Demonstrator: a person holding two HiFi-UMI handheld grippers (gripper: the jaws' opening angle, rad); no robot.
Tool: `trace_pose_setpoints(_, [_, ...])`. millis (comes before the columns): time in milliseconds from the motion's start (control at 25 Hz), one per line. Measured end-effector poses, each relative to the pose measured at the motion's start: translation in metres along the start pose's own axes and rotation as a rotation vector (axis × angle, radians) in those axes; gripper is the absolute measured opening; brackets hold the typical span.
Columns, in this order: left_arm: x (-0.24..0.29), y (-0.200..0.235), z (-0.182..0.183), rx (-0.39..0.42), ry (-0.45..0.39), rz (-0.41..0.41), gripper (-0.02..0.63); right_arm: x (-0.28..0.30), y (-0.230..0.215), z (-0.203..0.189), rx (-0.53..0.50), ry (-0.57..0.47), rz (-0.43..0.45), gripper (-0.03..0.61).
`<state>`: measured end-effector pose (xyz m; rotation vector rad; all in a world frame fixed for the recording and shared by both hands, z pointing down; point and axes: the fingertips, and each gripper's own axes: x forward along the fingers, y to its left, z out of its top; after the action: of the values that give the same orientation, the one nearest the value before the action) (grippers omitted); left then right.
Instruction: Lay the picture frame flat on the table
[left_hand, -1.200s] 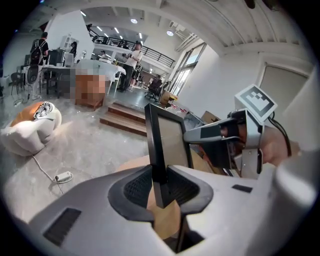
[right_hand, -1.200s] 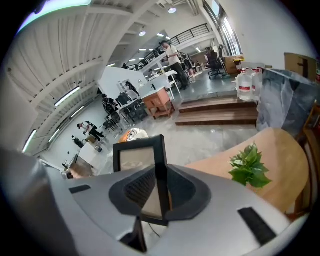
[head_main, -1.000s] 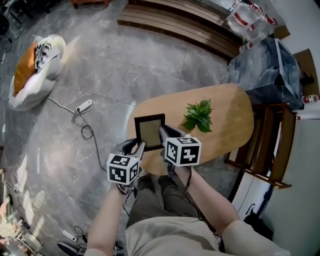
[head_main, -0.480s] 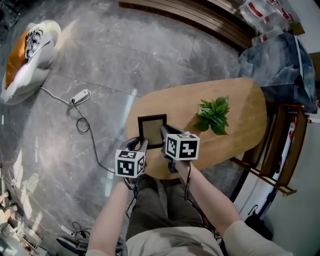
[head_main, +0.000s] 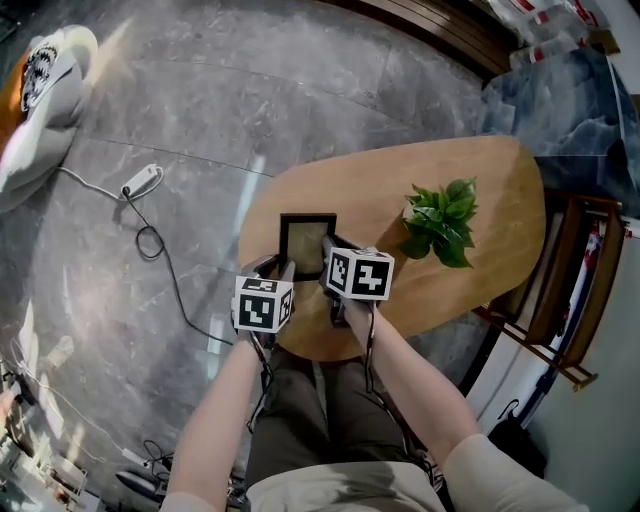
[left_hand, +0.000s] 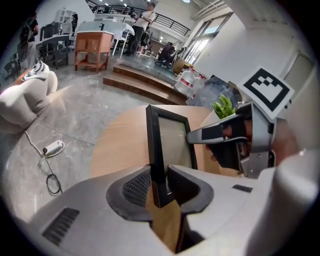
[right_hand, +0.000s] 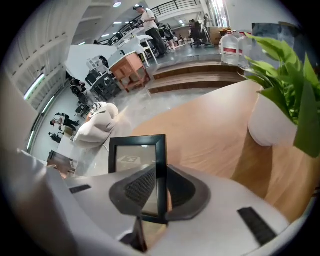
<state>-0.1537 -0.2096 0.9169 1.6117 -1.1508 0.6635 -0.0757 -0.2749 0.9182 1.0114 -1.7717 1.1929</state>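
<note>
A black picture frame (head_main: 306, 244) with a glass front is held over the near left part of the oval wooden table (head_main: 480, 200). My left gripper (head_main: 284, 271) is shut on its left lower edge; the left gripper view shows the black picture frame (left_hand: 159, 150) pinched edge-on between the jaws. My right gripper (head_main: 327, 262) is shut on its right edge, and the right gripper view shows the picture frame (right_hand: 142, 165) clamped there, with its face towards the left. I cannot tell whether the frame touches the tabletop.
A potted green plant (head_main: 441, 220) in a white pot (right_hand: 270, 125) stands on the table right of the frame. A power strip with cable (head_main: 140, 181) lies on the grey floor to the left. A wooden chair (head_main: 560, 290) stands at the table's right.
Both grippers stay shut on the frame. The frame and grippers sit a little higher in the head view, and that view has shifted so the table lies more to the right.
</note>
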Motion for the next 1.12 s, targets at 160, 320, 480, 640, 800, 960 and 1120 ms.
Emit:
trace_pose_setpoints(160, [0.016, 0.0, 0.004, 0.046, 0.017, 0.012, 0.094, 0.01, -0.014, -0.001, 0.012, -0.012, -0.011, 0.052])
trace_pose_setpoints(320, [0.027, 0.004, 0.009, 0.081, 0.017, 0.024, 0.094, 0.021, -0.019, -0.005, -0.011, -0.009, -0.009, 0.048])
trace_pose_setpoints(480, [0.029, 0.001, 0.017, 0.082, -0.02, 0.007, 0.097, 0.02, -0.02, -0.008, 0.011, -0.011, -0.011, 0.048])
trace_pose_setpoints(640, [0.013, 0.002, 0.022, 0.075, -0.051, 0.024, 0.097, 0.008, -0.021, -0.009, 0.023, -0.016, -0.021, 0.048])
trace_pose_setpoints(800, [-0.018, -0.008, 0.033, 0.093, -0.091, 0.013, 0.095, -0.021, -0.014, -0.003, 0.01, -0.039, 0.007, 0.016])
trace_pose_setpoints(960, [-0.066, -0.025, 0.049, 0.133, -0.138, 0.011, 0.093, -0.069, 0.004, 0.01, -0.016, -0.07, 0.051, 0.008])
trace_pose_setpoints(1120, [-0.128, -0.042, 0.074, 0.107, -0.209, 0.03, 0.072, -0.133, 0.033, 0.028, -0.062, -0.117, 0.106, 0.006])
